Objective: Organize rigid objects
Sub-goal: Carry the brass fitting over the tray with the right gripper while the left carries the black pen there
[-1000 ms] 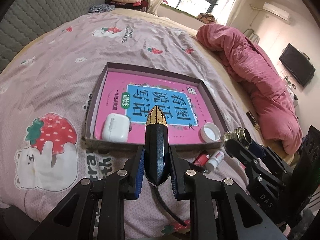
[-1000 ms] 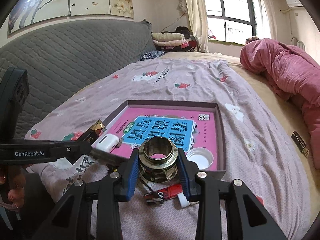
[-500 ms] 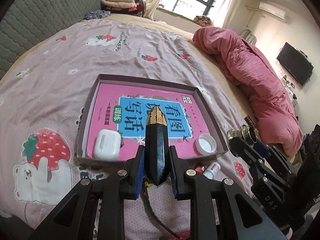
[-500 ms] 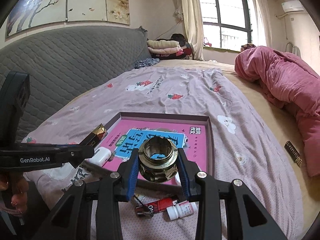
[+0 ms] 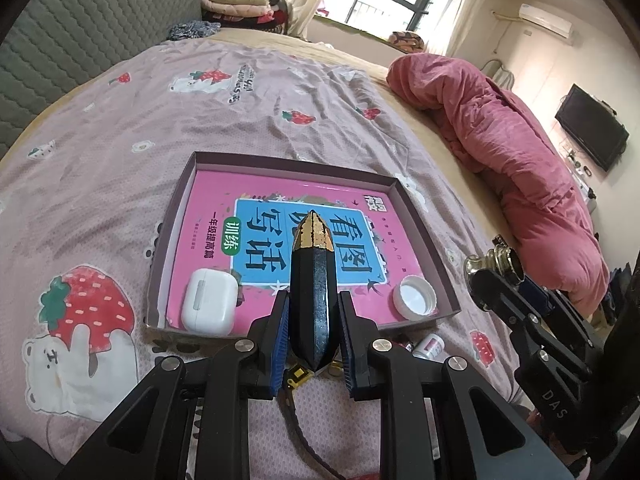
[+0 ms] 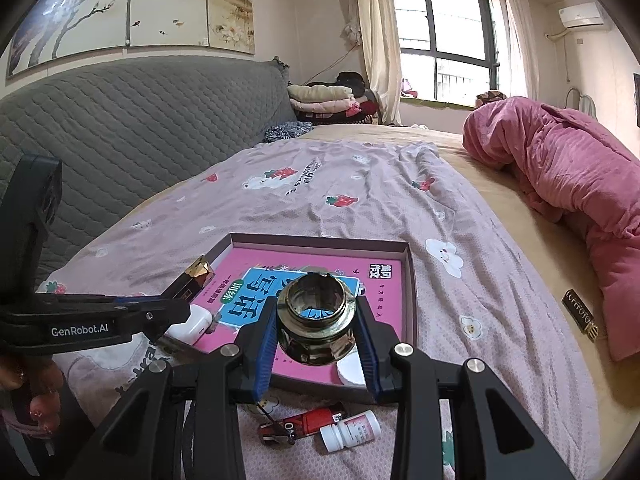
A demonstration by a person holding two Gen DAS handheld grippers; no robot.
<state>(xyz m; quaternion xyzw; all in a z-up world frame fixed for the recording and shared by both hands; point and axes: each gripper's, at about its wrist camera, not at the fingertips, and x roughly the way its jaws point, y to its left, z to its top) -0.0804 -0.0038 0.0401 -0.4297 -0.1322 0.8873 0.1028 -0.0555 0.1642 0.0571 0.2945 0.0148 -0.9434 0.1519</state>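
Nearest, the left gripper [image 5: 313, 334] pinched a black, gold-tipped crystal-shaped pendant [image 5: 311, 276]; the right gripper [image 6: 316, 348] clamped a brass threaded fitting [image 6: 316, 326]. Both hung over the shallow purple cardboard tray [image 5: 424, 216] on the bed; lowering and releasing seemed next.

My left gripper [image 5: 314, 324]: matte black angular linkage arms, round silver screw heads at the joints, blue ribbed pads lining both fingers. My right gripper [image 6: 316, 344] is built the same; seen from the side in the left camera, its black body carries white "DAS" lettering. White "GenRobot.AI" lettering marks the left unit's side. My hand [image 6: 36, 396] shows painted, decorated fingernails.
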